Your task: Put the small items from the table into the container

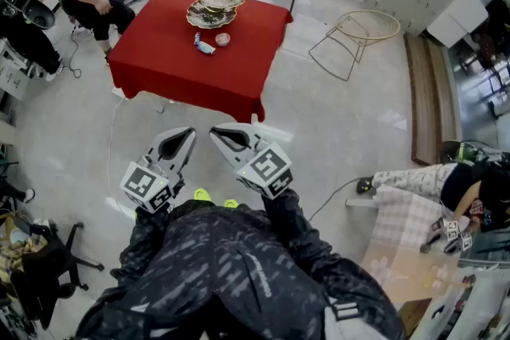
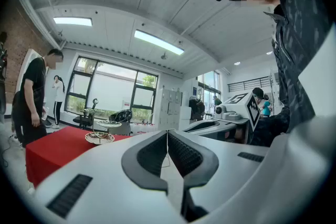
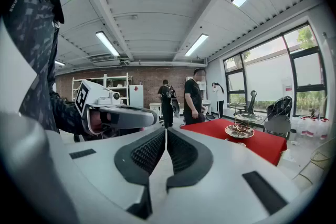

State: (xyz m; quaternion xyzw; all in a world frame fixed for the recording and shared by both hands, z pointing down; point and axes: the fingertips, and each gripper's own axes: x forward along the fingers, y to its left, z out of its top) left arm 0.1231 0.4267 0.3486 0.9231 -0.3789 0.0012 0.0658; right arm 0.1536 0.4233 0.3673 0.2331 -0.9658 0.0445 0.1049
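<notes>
Left gripper (image 1: pixel 182 141) and right gripper (image 1: pixel 229 138), frame centre: jaws pressed together, empty. Small items (image 1: pixel 209 44) on red table (image 1: pixel 175 68), upper centre, well apart. Risk: arriving with jaws closed could knock the items off.

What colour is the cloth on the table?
The cloth is plain red; the head view shows it best.
</notes>
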